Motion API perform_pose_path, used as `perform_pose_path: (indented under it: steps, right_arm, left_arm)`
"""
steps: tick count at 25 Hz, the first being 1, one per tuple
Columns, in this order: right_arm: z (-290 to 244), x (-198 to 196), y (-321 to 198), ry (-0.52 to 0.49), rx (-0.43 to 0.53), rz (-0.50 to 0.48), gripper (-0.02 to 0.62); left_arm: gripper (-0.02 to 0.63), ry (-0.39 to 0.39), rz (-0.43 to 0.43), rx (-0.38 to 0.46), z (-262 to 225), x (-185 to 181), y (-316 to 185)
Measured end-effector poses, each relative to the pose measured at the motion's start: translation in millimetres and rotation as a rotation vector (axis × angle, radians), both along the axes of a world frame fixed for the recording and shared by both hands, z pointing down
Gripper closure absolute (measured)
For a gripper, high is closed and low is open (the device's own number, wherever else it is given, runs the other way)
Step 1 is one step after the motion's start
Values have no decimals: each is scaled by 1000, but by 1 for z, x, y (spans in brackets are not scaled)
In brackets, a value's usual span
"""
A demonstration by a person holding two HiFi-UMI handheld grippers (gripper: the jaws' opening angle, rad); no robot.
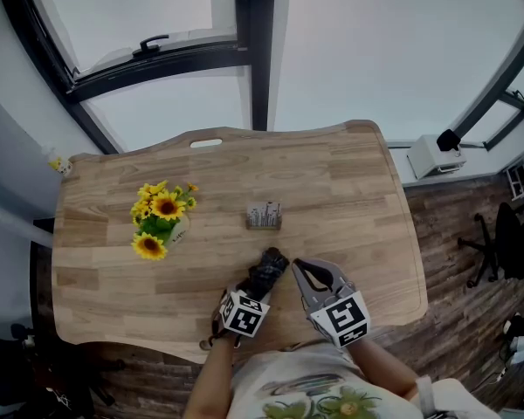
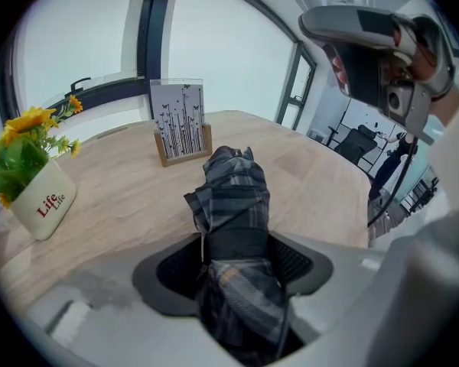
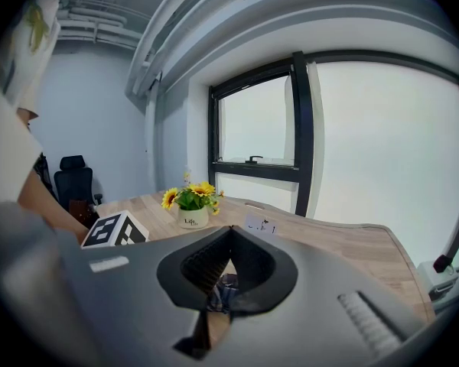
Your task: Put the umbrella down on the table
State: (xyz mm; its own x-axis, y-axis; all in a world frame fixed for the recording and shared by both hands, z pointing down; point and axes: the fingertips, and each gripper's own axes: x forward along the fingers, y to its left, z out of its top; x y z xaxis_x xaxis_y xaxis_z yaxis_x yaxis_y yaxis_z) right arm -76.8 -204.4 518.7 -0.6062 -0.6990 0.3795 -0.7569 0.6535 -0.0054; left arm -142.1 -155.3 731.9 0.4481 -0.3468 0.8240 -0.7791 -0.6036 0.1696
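A folded dark plaid umbrella (image 1: 268,269) lies near the front edge of the wooden table (image 1: 349,199), its far end on the wood. My left gripper (image 1: 258,288) reaches over its near end. In the left gripper view the umbrella (image 2: 233,197), bound by a dark strap, runs between the jaws of the left gripper (image 2: 235,266), and ribbed pad shows bare on both sides of it, so the jaws stand open around it. My right gripper (image 1: 302,270) hovers just right of the umbrella, tips together and holding nothing; in its own view the right gripper (image 3: 229,232) is shut.
A white pot of sunflowers (image 1: 162,221) stands on the left of the table and a small card holder (image 1: 264,216) at its middle, just beyond the umbrella. A window frame runs behind the table. A white box (image 1: 437,154) and an office chair (image 1: 506,234) are at the right.
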Motion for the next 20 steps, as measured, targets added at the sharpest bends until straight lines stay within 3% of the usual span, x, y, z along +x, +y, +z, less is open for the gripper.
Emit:
perform_pose_path:
  steps: [7,20]
  right_arm:
    - [-2,-1,4,-3,3,-3,597]
    - [-9,-6,17,-24,9,-44,597]
  left_arm:
    - [302,22,-9,14,-15,-1,-1]
    - [302,83,-72,208,-98,-7,-21]
